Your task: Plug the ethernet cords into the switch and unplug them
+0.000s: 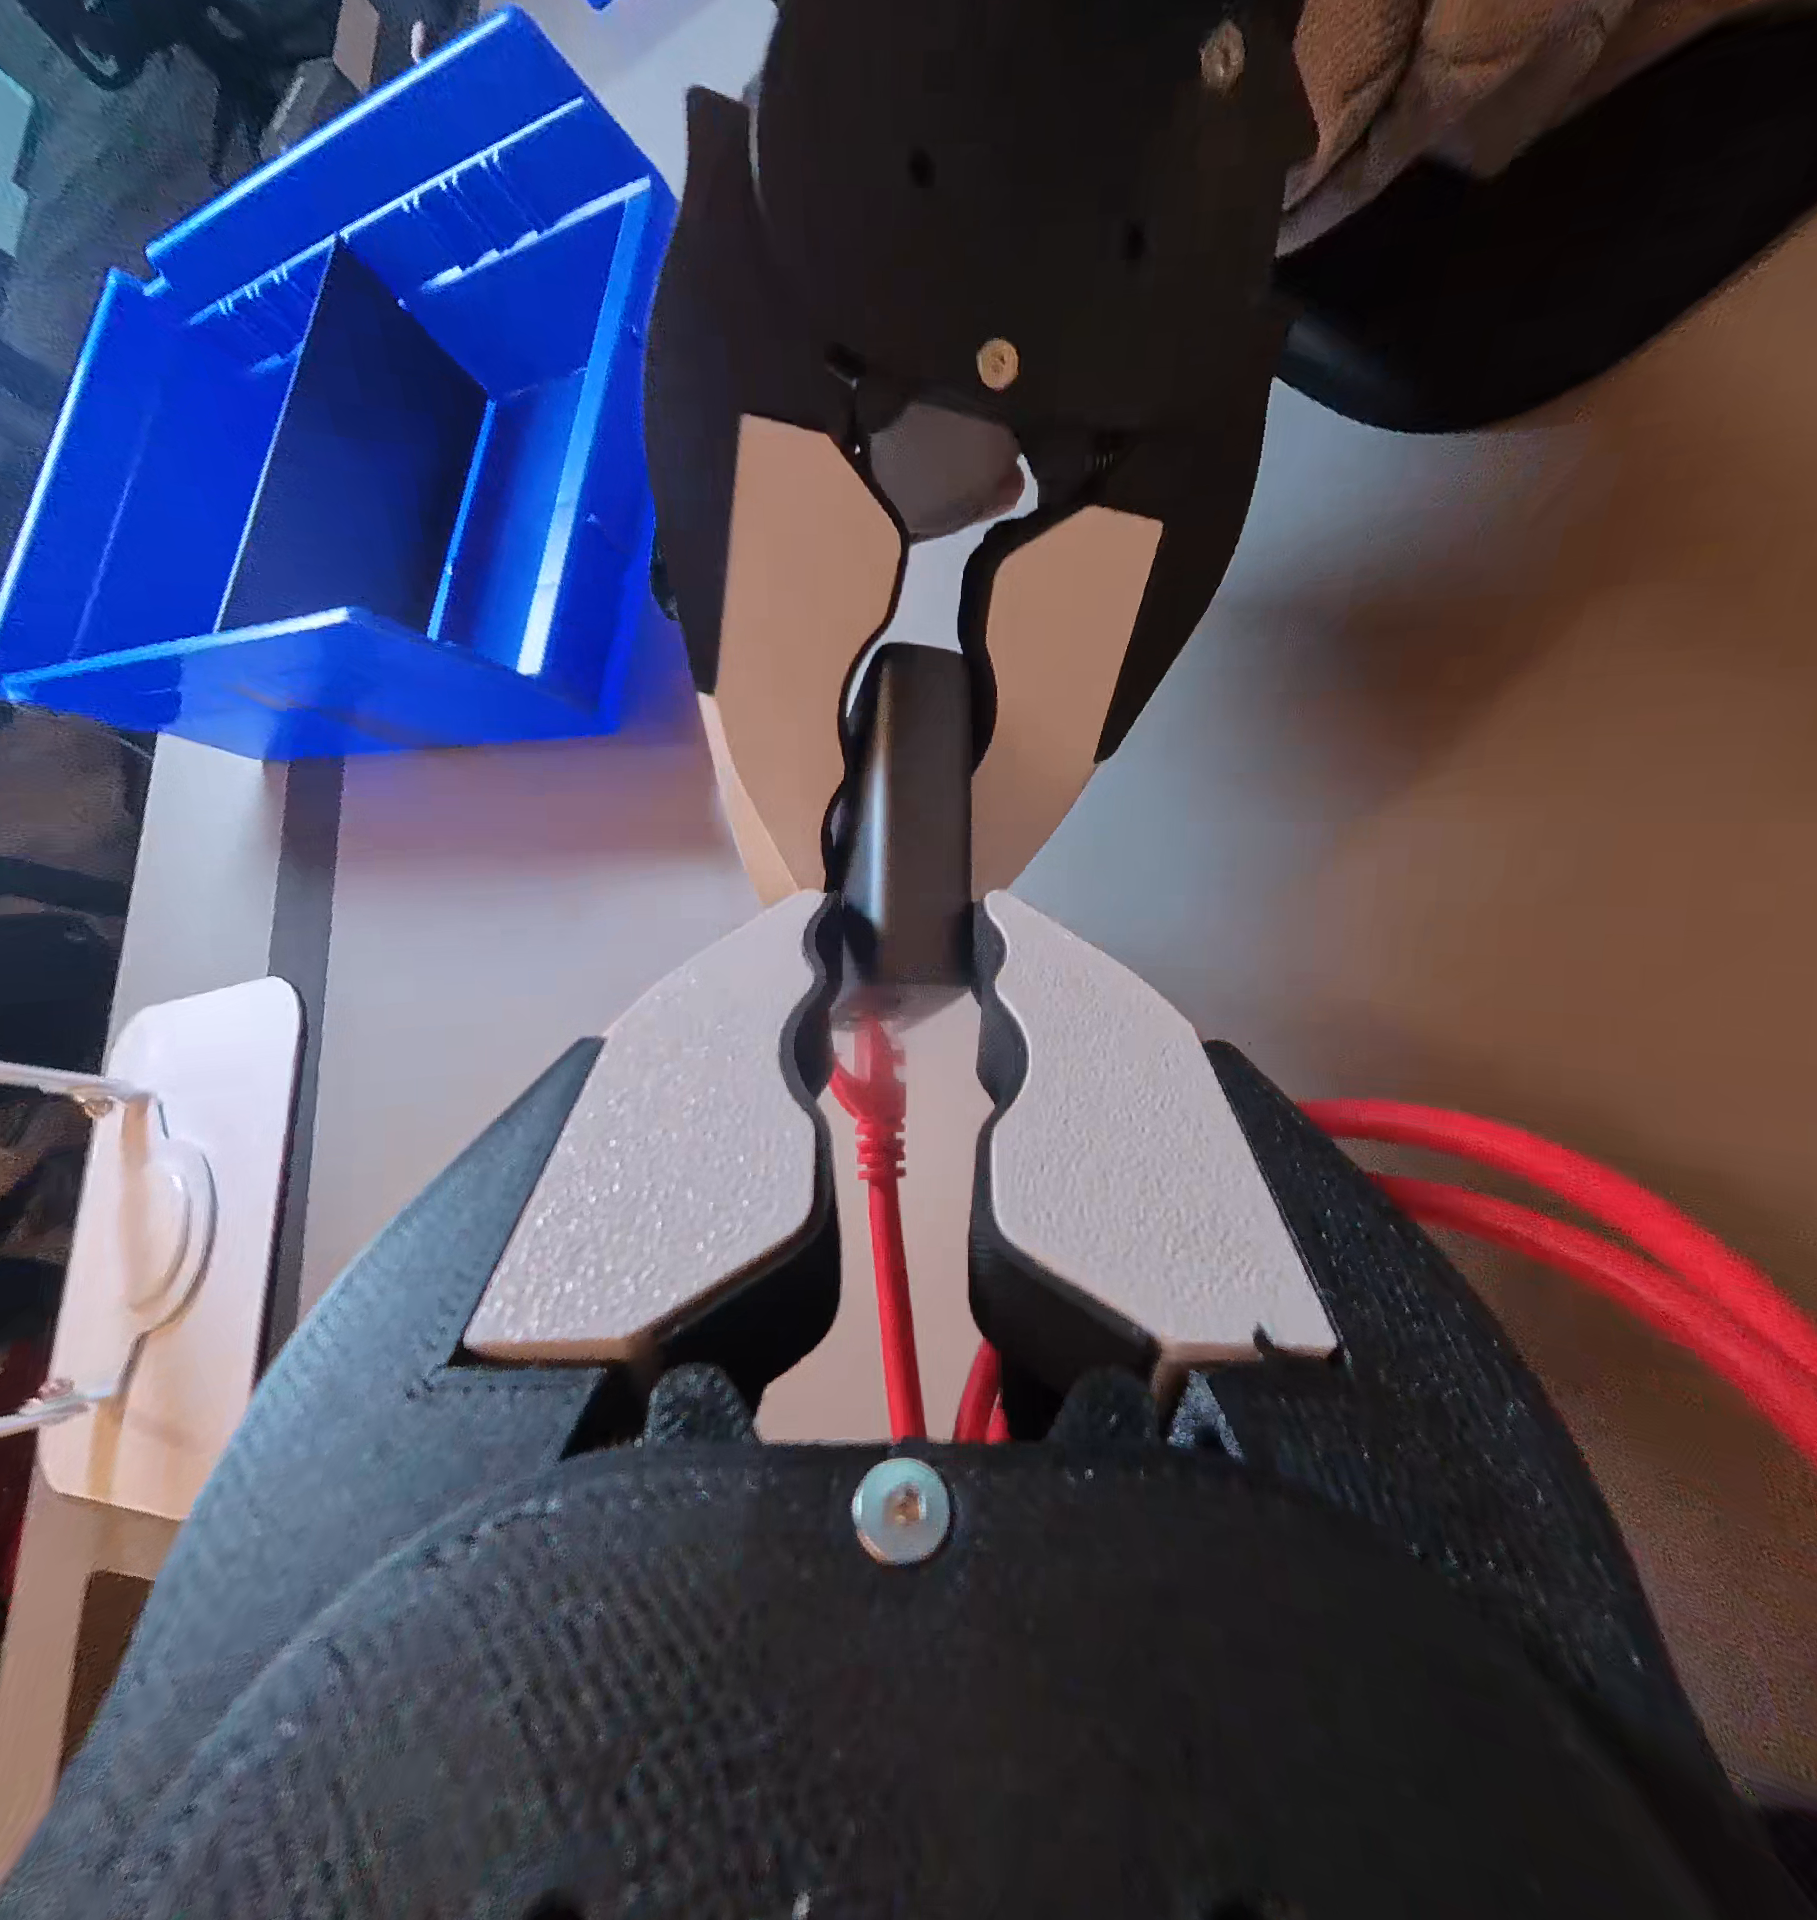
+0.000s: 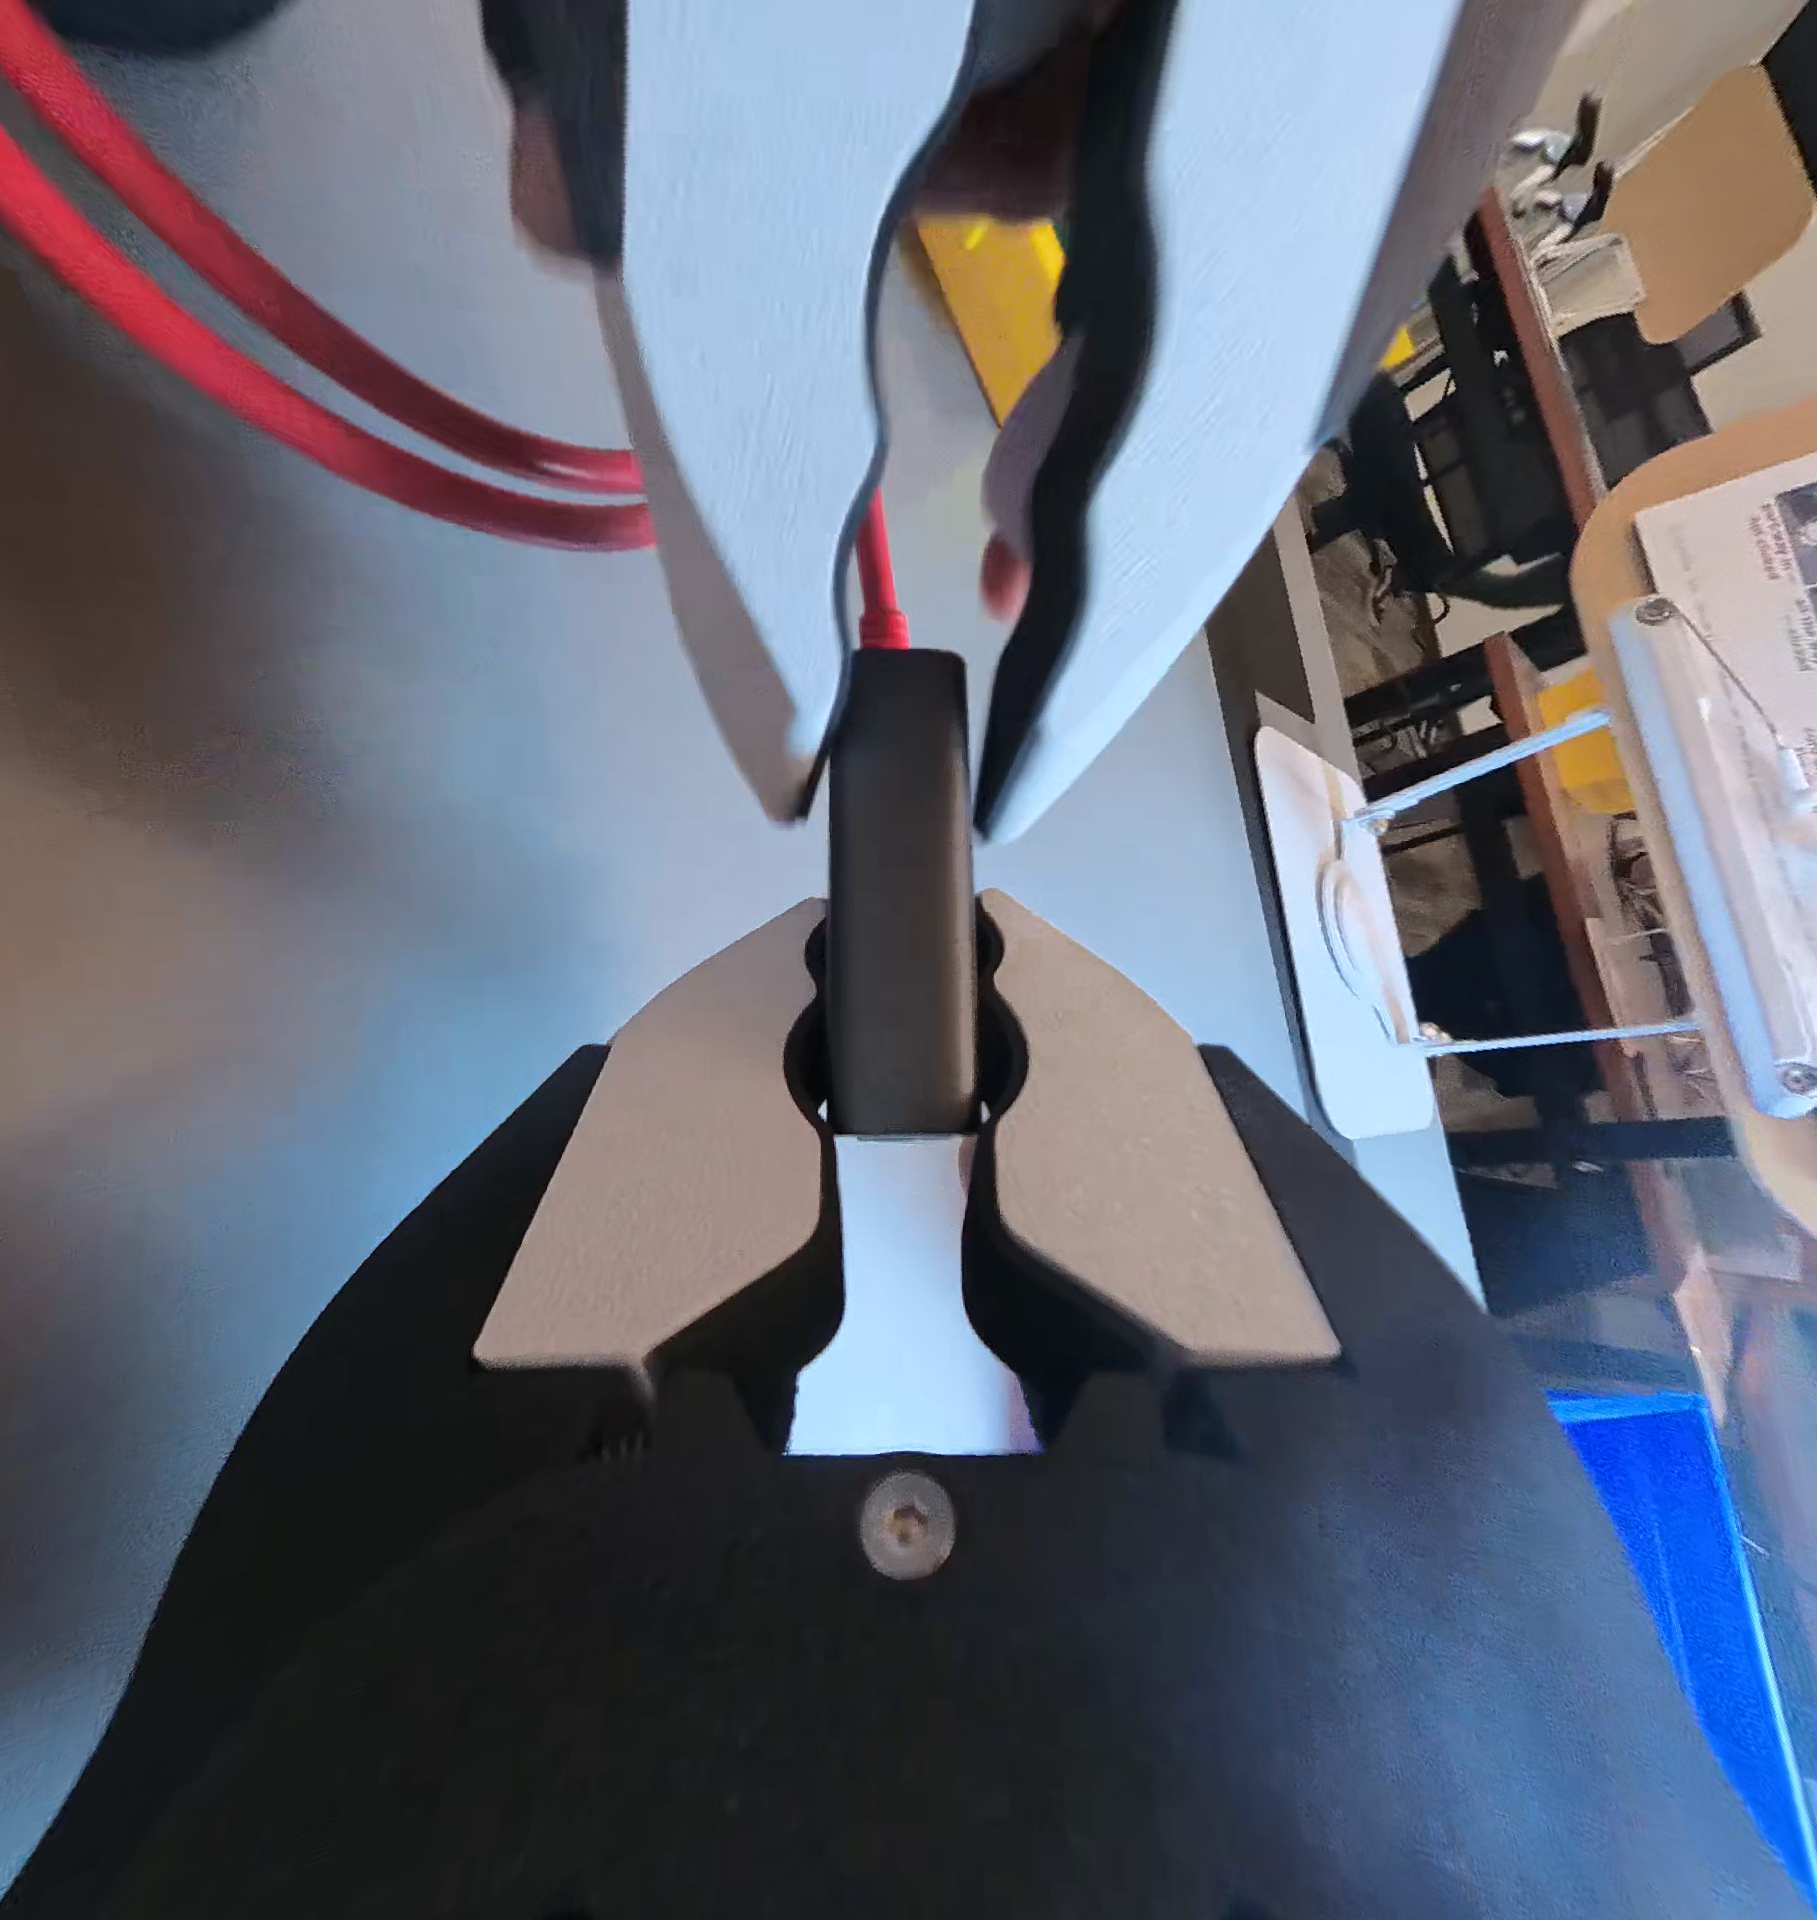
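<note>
The switch (image 1: pixel 904 821), a slim black box, is held in the air above the pale table (image 1: pixel 1455 831), between the two grippers, which face each other end to end. In the left wrist view, going left to right: a blue plastic bin (image 1: pixel 343 457) with inner dividers sits at the table's far left edge; nearer the camera, a white mount with a clear bracket (image 1: pixel 171 1226) sits at the same edge. At centre, the left gripper (image 1: pixel 899 935) is closed on the near end of the switch, its grey pads (image 1: pixel 675 1153) pressing both sides. A red ethernet cord (image 1: pixel 888 1226) runs up between the fingers, its plug seated in the switch's near face. Beyond the switch, the right gripper (image 1: pixel 914 686) clamps the far end. To the right, further loops of red cord (image 1: pixel 1610 1226) trail over the table.

In the right wrist view, the red loops (image 2: pixel 260 353) lie at the left. At centre, the right gripper (image 2: pixel 899 914) is closed on the switch (image 2: pixel 899 935), and the left gripper (image 2: pixel 893 790), motion-blurred, grips the opposite end, where the red cord (image 2: pixel 876 582) enters. The white mount (image 2: pixel 1340 935) stands at the right edge and the blue bin (image 2: pixel 1673 1579) shows at lower right.
</note>
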A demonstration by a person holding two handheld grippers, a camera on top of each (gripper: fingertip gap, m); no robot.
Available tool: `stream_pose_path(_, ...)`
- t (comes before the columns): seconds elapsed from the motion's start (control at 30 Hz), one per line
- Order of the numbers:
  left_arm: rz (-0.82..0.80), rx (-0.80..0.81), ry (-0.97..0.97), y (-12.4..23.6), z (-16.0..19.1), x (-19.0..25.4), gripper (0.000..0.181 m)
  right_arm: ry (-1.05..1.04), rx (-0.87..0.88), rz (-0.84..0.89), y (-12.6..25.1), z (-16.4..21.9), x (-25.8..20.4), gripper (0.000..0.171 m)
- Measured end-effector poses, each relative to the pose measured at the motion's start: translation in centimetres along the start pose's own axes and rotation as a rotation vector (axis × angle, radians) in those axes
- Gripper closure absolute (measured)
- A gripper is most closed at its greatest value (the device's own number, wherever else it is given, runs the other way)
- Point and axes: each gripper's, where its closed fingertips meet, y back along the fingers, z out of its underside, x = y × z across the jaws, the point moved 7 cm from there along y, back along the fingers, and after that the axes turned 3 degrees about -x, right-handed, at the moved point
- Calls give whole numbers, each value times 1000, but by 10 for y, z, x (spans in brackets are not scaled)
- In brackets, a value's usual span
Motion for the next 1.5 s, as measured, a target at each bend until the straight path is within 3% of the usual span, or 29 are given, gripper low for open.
stream_pose_path(0.1,-34,51,-85,7,-2,-2,160,-75,95,-22,10,-7,3,149)
stream_pose_path(0.23,36,429,-16,39,-12,-12,161,-269,484,-64,45,-24,21,146)
stream_pose_path(0.33,90,679,39,57,-14,-16,161,-354,598,-70,60,-26,31,139)
stream_pose_path(0.43,132,797,72,55,-13,-14,161,-375,642,-81,62,-31,30,139)
stream_pose_path(0.5,131,798,81,48,-9,-15,161,-370,655,-96,61,-35,26,151)
stream_pose_path(0.67,34,589,63,33,6,-23,160,-354,515,-58,55,-25,30,152)
stream_pose_path(0.77,-60,547,26,40,4,-29,158,-296,383,16,52,-18,32,152)
stream_pose_path(0.83,-153,483,-54,47,-2,-29,155,-259,305,57,49,-17,32,152)
stream_pose_path(0.93,-303,252,-256,49,-11,-24,144,-143,171,140,45,-21,28,152)
stream_pose_path(1.07,-376,76,-469,37,-16,-8,154,-42,99,198,42,-36,20,152)
stream_pose_path(1.13,-364,111,-462,38,-15,-8,157,10,73,240,42,-37,19,151)
stream_pose_path(1.27,-239,392,-296,59,-14,-15,159,-180,318,140,62,-37,31,148)
stream_pose_path(1.4,-142,629,-194,79,-13,-19,159,-166,296,57,58,-13,32,134)
stream_pose_path(1.5,-99,671,-169,79,-9,-20,159,-143,322,61,55,-11,29,166)
